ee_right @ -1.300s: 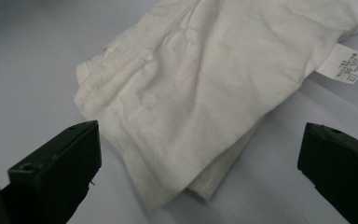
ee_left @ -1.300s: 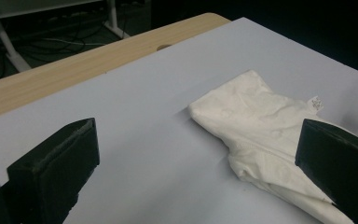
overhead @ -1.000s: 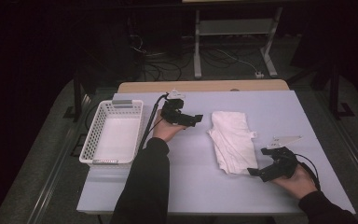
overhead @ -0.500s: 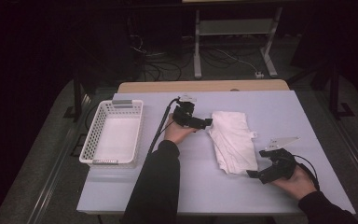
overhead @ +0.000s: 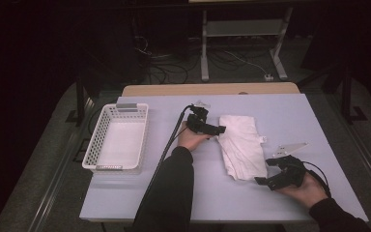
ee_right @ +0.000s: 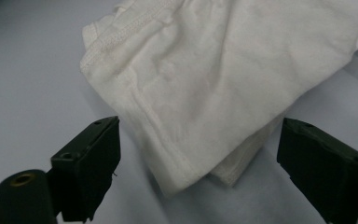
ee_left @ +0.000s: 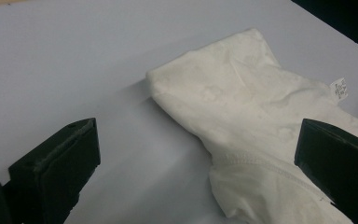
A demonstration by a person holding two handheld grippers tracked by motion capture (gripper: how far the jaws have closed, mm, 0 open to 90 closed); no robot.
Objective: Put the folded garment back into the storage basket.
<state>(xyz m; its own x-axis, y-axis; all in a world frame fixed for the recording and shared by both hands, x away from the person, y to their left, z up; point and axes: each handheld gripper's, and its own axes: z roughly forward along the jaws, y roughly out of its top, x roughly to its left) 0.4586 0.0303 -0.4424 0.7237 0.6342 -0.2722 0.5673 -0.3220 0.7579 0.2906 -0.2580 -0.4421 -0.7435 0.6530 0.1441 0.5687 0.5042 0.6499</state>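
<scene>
A folded white cloth [overhead: 241, 145] lies on the pale table [overhead: 290, 116], with a small label at its right edge. My left gripper [overhead: 218, 129] sits at the cloth's left side, jaws spread wide; in the left gripper view the cloth [ee_left: 256, 126] runs in front of my left gripper [ee_left: 196, 172] and passes the right jaw. My right gripper [overhead: 263, 182] rests at the cloth's near right corner. In the right gripper view that corner of the cloth [ee_right: 200, 93] lies between the jaws of my right gripper [ee_right: 200, 172], untouched by the pads. Those jaws have just been closing a little.
A white perforated basket [overhead: 117, 137] stands empty at the table's left side. A black cable [overhead: 166, 150] trails from the left gripper along the forearm. Beyond the far edge are a metal stand [overhead: 241, 34] and floor cables.
My left hand has moved right and down, from beside the basket to the cloth's left edge. The right hand has stayed put at the cloth's near corner.
</scene>
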